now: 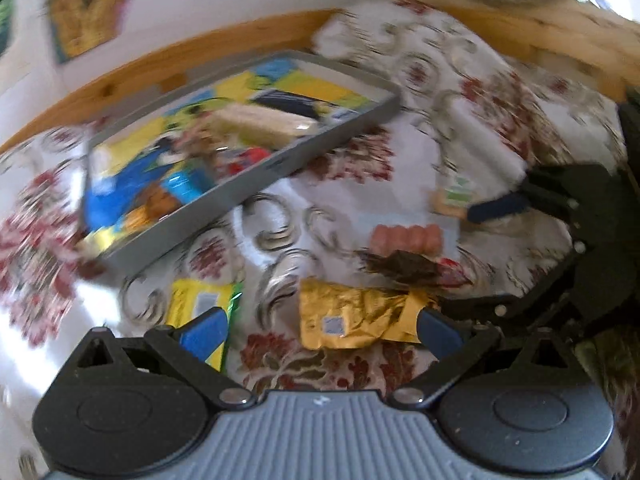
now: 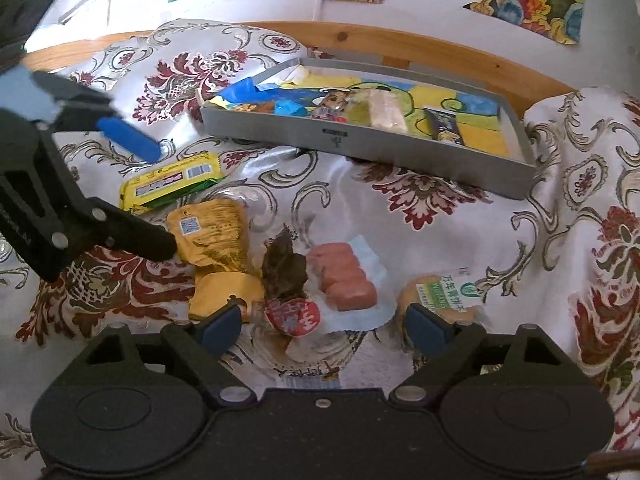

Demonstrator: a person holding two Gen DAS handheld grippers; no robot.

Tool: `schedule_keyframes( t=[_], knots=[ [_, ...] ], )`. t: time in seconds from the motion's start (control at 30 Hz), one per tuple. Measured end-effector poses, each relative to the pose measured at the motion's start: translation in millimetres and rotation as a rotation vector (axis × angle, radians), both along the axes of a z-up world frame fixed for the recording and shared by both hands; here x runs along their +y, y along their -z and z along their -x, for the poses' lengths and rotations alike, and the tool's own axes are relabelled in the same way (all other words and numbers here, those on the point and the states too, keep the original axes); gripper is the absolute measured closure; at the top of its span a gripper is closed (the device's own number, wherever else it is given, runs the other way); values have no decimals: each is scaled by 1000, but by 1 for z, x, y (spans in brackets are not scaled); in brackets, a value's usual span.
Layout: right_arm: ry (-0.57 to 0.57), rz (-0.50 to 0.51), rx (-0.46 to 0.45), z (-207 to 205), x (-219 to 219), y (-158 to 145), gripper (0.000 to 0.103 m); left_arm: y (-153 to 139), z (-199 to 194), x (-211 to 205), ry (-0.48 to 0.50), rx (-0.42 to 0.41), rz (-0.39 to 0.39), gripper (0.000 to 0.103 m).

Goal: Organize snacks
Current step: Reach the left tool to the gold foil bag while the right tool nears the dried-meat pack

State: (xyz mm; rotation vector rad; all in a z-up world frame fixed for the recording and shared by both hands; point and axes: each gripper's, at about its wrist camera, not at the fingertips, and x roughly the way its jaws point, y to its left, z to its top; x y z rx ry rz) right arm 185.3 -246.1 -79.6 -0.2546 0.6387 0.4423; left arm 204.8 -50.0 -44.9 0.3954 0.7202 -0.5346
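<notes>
Loose snacks lie on the flowered cloth: a yellow-green packet point(image 2: 172, 180), a gold foil packet point(image 2: 212, 236), a dark snack with a red label point(image 2: 288, 280), a pink sausage pack point(image 2: 344, 280) and a green-labelled biscuit pack point(image 2: 440, 300). My right gripper point(image 2: 323, 326) is open low over the cloth, with the red-labelled snack and sausages just ahead between its fingers. My left gripper point(image 1: 322, 332) is open too, and the gold foil packet point(image 1: 352, 316) lies between its fingers. From the right wrist view the left gripper point(image 2: 162, 200) hangs at the left, above the yellow-green packet.
A grey tray point(image 2: 360, 148) holding several snack packets sits at the back, near the wooden edge point(image 2: 360, 40) and the wall with pictures. The tray point(image 1: 280, 164) appears blurred in the left wrist view. The cloth bunches up at the far right.
</notes>
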Motion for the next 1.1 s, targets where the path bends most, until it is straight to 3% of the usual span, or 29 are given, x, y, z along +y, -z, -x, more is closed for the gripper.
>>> schedule_keyframes(
  t=[0.17, 0.37, 0.63, 0.8, 1.1],
  knots=[
    [-13, 6, 2, -3, 0, 0, 22, 7, -19, -14, 204, 16, -75, 0],
    [-51, 34, -5, -2, 3, -1, 27, 11, -29, -37, 425, -49, -157, 0],
    [-61, 35, -4, -3, 2, 0, 28, 15, -53, -54, 618, 187, -181, 1],
    [-61, 44, -12, -3, 4, 0, 29, 26, -62, -51, 635, 278, -216, 1],
    [-63, 64, -36, 0, 3, -1, 32, 25, -69, -31, 527, 401, -147, 14]
  ],
)
